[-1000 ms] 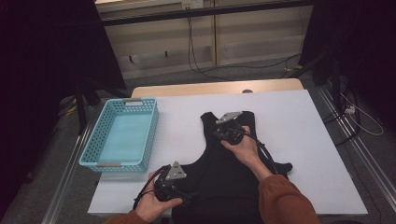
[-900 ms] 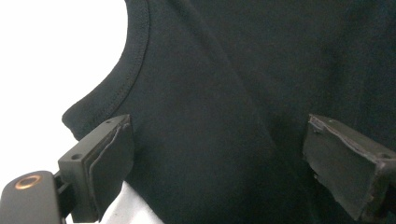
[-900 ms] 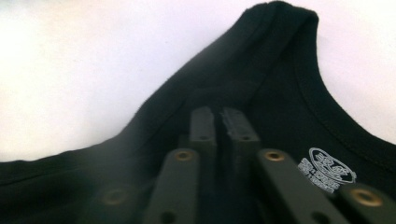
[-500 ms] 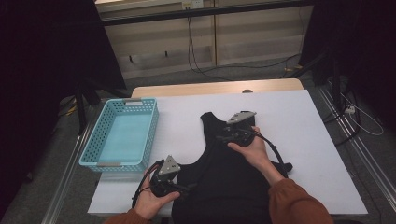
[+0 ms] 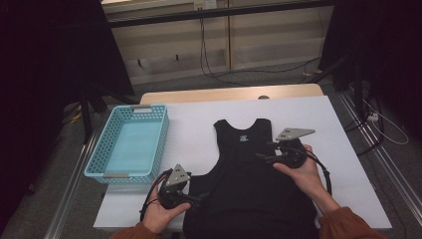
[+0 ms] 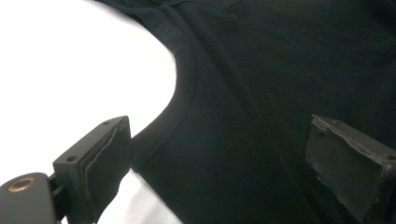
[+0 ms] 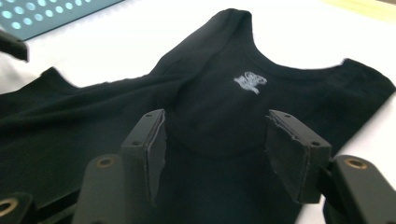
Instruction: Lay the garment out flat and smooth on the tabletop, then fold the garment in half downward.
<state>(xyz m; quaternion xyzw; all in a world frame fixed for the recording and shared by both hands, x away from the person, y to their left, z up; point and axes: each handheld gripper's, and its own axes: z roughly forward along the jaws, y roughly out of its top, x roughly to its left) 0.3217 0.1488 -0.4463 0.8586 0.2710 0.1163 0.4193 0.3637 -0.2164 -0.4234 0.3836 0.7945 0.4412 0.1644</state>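
High view first: there's a black tank top (image 5: 249,179) spread flat on the white surface (image 5: 199,124), neck end pointing away from the person, hem hanging toward the near edge. A little white logo sits just under the neckline. Left of it, well apart, is a turquoise basket (image 5: 94,159) with nothing in it that I can see. The left gripper (image 5: 195,197) is down at the near left, right at the shirt's left side edge below the armhole, held in a hand. The right gripper (image 5: 263,154) sits over the shirt's right armhole area, jaws pointing in toward the chest of the garment. Both have a cable trailing off them and a grey triangular plate on top.

Left gripper view: the jaws are spread wide apart with nothing pinched between them. One jaw is over bare white surface just beside the curved, stitched armhole edge of the tank top (image 6: 261,93); the other is over the black fabric. Can't tell whether either is actually touching the cloth.

Right gripper view: jaws released here too, wide gap, nothing gripped. They hover low over the tank top (image 7: 210,107), looking across it toward the neckline and the white logo. A corner of the basket (image 7: 51,14) shows at the top left, past the shirt.
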